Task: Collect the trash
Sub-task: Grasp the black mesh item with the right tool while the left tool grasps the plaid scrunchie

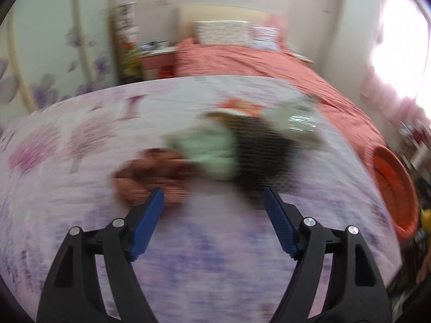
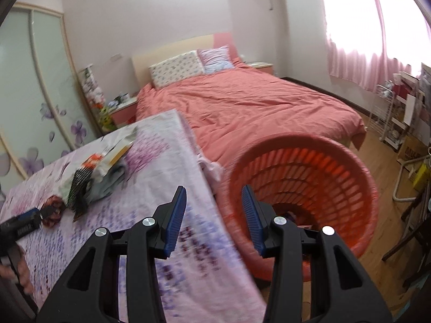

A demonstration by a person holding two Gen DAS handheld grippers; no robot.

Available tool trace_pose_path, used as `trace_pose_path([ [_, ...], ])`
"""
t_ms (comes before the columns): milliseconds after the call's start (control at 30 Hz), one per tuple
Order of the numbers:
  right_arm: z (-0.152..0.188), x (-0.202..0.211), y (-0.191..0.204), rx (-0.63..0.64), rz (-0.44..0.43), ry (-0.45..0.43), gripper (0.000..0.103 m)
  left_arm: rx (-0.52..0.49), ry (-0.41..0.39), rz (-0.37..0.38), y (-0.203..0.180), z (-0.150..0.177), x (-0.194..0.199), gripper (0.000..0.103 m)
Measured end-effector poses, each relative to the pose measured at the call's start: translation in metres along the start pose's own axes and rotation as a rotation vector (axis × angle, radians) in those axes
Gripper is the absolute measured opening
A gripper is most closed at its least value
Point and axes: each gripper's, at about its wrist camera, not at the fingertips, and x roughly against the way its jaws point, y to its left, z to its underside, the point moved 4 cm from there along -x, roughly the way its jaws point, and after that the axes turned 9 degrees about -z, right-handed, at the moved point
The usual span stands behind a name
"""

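A pile of trash lies on a table with a floral purple cloth (image 1: 80, 140): a reddish-brown crumpled wrapper (image 1: 150, 172), a pale green piece (image 1: 212, 150), a black patterned wrapper (image 1: 261, 156) and a clear plastic bag (image 1: 301, 121). My left gripper (image 1: 212, 196) is open just short of the pile, empty; the view is blurred. It also shows in the right wrist view (image 2: 40, 216), close to the reddish wrapper (image 2: 54, 210). My right gripper (image 2: 214, 193) is open and empty over the table's right edge, next to the orange basket (image 2: 336, 188).
A bed with a salmon cover (image 2: 256, 107) stands behind the table. The orange basket (image 1: 396, 191) stands on the wooden floor to the table's right. Shelves and clutter (image 2: 398, 113) line the right wall. A wardrobe (image 2: 32, 94) stands at the left.
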Motion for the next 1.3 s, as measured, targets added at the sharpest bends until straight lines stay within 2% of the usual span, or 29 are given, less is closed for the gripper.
trace_pose_path([
  [67,0.004,-0.005,0.013,0.018,-0.013,0.015,0.044,0.039,0.011,-0.057,0.03,-0.001,-0.011,0.075],
  [133,0.006,-0.011,0.026,0.04,-0.026,0.028,0.044,0.082,0.041,-0.096,0.056,-0.002,-0.025,0.07],
  [233,0.009,-0.017,0.042,0.069,-0.039,0.041,0.044,0.126,0.088,-0.089,0.074,-0.002,-0.043,0.064],
  [400,0.015,-0.028,0.065,0.101,-0.067,0.069,0.044,0.143,0.117,-0.04,0.074,-0.004,-0.061,0.057],
  [500,0.017,-0.033,0.078,0.121,-0.08,0.084,0.044,0.143,0.132,-0.035,0.069,-0.007,-0.072,0.053],
  [600,0.021,-0.037,0.09,0.144,-0.094,0.096,0.044,0.146,0.114,-0.043,0.067,-0.008,-0.076,0.05],
  [733,0.026,-0.044,0.106,0.169,-0.115,0.112,0.044,0.124,0.097,-0.063,0.065,-0.009,-0.079,0.026],
  [800,0.027,-0.046,0.113,0.18,-0.129,0.119,0.044,0.114,0.097,-0.071,0.068,-0.008,-0.078,0.019],
  [867,0.029,-0.05,0.123,0.198,-0.146,0.124,0.044,0.119,0.1,-0.084,0.076,-0.007,-0.077,0.018],
  [1033,0.029,-0.061,0.141,0.217,-0.191,0.131,0.044,0.123,0.089,-0.185,0.11,0.0,-0.071,0.018],
  [1200,0.027,-0.081,0.162,0.169,-0.268,0.165,0.044,0.146,0.09,-0.171,0.122,0.004,-0.072,0.021],
  [1300,0.026,-0.088,0.18,0.146,-0.327,0.176,0.039,0.135,0.092,-0.174,0.12,0.004,-0.074,0.022],
])
